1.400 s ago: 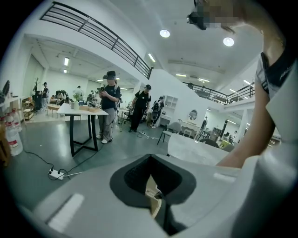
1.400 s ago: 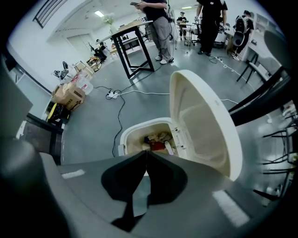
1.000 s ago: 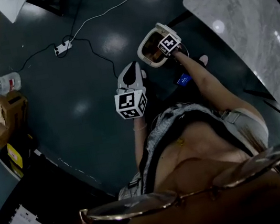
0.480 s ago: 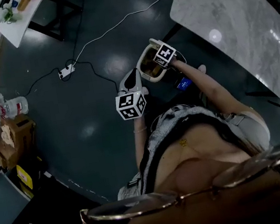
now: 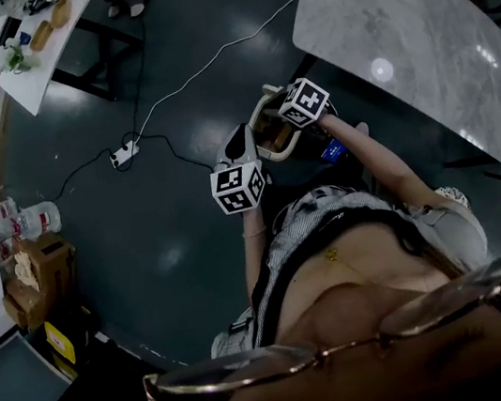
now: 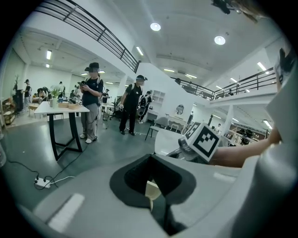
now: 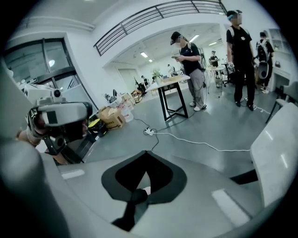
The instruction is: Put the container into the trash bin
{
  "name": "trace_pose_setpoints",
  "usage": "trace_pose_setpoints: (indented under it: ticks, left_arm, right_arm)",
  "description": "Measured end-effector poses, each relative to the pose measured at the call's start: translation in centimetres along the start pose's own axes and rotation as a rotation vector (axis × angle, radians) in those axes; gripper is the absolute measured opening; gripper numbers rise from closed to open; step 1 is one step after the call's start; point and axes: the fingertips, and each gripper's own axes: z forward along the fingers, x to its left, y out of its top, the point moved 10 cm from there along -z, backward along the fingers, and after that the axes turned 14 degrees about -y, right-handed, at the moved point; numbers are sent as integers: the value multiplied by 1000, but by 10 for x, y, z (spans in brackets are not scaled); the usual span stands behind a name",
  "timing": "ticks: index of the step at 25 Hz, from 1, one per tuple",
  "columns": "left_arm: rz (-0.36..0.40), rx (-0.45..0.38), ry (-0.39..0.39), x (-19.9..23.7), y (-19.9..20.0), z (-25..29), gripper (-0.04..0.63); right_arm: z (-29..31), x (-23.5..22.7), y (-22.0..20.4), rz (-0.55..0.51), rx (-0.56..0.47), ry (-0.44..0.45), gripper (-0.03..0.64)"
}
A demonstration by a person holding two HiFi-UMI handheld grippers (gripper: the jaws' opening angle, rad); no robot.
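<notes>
An open workshop hall: mezzanine railing (image 6: 93, 29), cluttered work table (image 6: 60, 108), cardboard boxes (image 7: 111, 118), a power strip (image 5: 124, 155) on the floor (image 5: 167, 213).

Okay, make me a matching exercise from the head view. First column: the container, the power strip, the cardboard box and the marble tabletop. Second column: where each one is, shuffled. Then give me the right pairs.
Things:
1. container
2. power strip
3. cardboard box
4. marble tabletop

Places:
A. at the left edge of the head view, beside water bottles
B. upper right of the head view
C. held off the ground in the shut right gripper
D. alone on the open floor

Pairs: 1-C, 2-D, 3-A, 4-B
</notes>
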Motion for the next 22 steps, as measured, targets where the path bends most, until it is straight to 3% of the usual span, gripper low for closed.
trace_pose_setpoints:
  ticks: [8,15,22]
  left_arm:
    - [31,-15,-39,-12,16,14,1]
    - [71,-68,-64,-24,45,22,0]
    - [124,-129,-106,-43,79,32,1]
  right_arm:
    - [-63,6,20,21,-180,-16,26]
    - [-111,10,38,-38,-340,-115,26]
    - [-156,12,52,-53,-502,-161,26]
